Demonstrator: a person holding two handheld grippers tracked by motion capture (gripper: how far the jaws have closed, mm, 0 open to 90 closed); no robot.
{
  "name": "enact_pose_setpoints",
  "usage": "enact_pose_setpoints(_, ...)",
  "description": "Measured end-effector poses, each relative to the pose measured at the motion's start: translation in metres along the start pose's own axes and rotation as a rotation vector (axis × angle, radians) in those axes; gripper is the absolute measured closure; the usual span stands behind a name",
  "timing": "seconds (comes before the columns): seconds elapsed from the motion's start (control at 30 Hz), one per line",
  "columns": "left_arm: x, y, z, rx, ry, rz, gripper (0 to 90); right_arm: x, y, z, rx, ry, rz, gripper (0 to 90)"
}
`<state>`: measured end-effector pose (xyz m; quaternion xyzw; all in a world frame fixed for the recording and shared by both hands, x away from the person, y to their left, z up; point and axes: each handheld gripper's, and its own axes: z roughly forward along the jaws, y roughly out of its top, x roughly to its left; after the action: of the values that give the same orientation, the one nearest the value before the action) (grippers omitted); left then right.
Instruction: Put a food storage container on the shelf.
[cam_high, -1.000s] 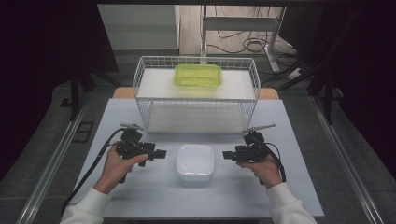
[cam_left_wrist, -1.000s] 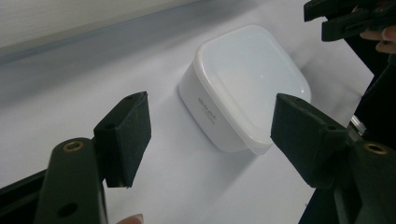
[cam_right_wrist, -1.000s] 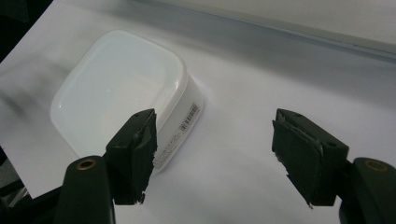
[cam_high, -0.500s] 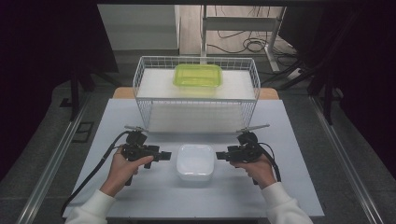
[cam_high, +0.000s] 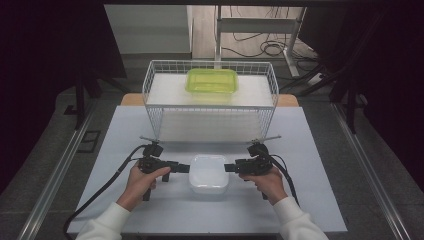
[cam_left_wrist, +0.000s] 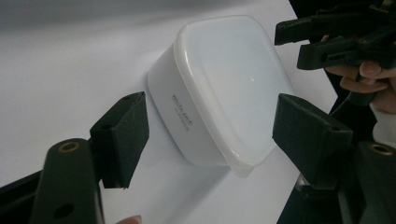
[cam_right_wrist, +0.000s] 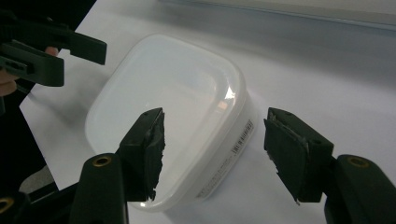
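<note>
A white lidded container (cam_high: 209, 173) sits on the table between my two grippers; it is also seen in the left gripper view (cam_left_wrist: 219, 88) and the right gripper view (cam_right_wrist: 177, 107). My left gripper (cam_high: 185, 168) points at its left side, jaws open, pads (cam_left_wrist: 122, 128) clear of the box. My right gripper (cam_high: 228, 168) points at its right side. Its jaws have just been closing and stand open, with the container's near wall between the pads (cam_right_wrist: 292, 149) but untouched. A green lidded container (cam_high: 212, 81) lies in the wire basket (cam_high: 159, 107).
The white wire basket stands across the back of the grey table top (cam_high: 310, 150), just beyond both grippers. Cables trail from each gripper toward the front edge. Metal rails run along both sides of the table.
Both hands have moved inward and a little down, so the jaw tips now flank the white container closely. The container itself has not moved.
</note>
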<state>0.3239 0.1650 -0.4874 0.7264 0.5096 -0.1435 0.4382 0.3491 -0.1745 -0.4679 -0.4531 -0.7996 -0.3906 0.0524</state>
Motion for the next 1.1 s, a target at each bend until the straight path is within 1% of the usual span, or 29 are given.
enact_pose_setpoints(0.1, 0.002, -0.001, 0.003, 0.001, -0.020, -0.016, 27.3, -0.001, -0.001, 0.004, 0.000, 0.003, 0.012, 38.2)
enact_pose_setpoints(0.23, 0.003, -0.001, 0.008, 0.002, -0.043, -0.034, 28.6, -0.004, -0.004, 0.007, 0.000, 0.013, 0.051, 38.4)
enact_pose_setpoints(0.3, 0.004, -0.002, 0.010, 0.005, -0.035, -0.042, 29.2, -0.006, -0.005, 0.008, 0.002, 0.017, 0.075, 39.1)
enact_pose_setpoints(0.33, 0.004, -0.002, 0.010, 0.005, -0.035, -0.042, 29.8, -0.006, -0.005, 0.008, 0.002, 0.017, 0.075, 39.1)
enact_pose_setpoints(0.37, 0.005, -0.002, 0.012, 0.007, -0.038, -0.053, 30.7, -0.007, -0.006, 0.009, 0.010, 0.035, 0.088, 40.7)
enact_pose_setpoints(0.5, 0.007, -0.002, 0.017, 0.018, -0.067, -0.063, 34.1, -0.006, -0.007, 0.013, 0.024, 0.055, 0.096, 44.2)
enact_pose_setpoints(0.53, 0.007, -0.003, 0.018, 0.019, -0.073, -0.074, 35.1, -0.005, -0.008, 0.013, 0.028, 0.061, 0.099, 45.2)
enact_pose_setpoints(0.63, 0.009, -0.003, 0.020, 0.027, -0.074, -0.078, 38.0, -0.006, -0.009, 0.016, 0.037, 0.071, 0.117, 48.4)
enact_pose_setpoints(0.7, 0.009, -0.004, 0.022, 0.034, -0.084, -0.083, 40.7, -0.008, -0.010, 0.017, 0.032, 0.097, 0.143, 51.5)
enact_pose_setpoints(0.83, 0.010, -0.004, 0.024, 0.041, -0.095, -0.095, 48.3, -0.010, -0.012, 0.015, 0.023, 0.110, 0.171, 56.2)
enact_pose_setpoints(0.9, 0.010, -0.005, 0.025, 0.029, -0.094, -0.096, 54.3, -0.012, -0.013, 0.014, 0.013, 0.121, 0.193, 59.5)
enact_pose_setpoints(0.93, 0.009, -0.006, 0.025, 0.027, -0.100, -0.099, 58.0, -0.012, -0.013, 0.013, 0.009, 0.128, 0.204, 60.6)
enact_pose_setpoints(1.03, 0.009, -0.007, 0.026, 0.019, -0.092, -0.099, 62.1, -0.013, -0.014, 0.012, 0.001, 0.131, 0.216, 63.7)
enact_pose_setpoints(1.1, 0.010, -0.008, 0.024, 0.007, -0.098, -0.112, 64.7, -0.014, -0.015, 0.012, -0.003, 0.136, 0.227, 64.7)
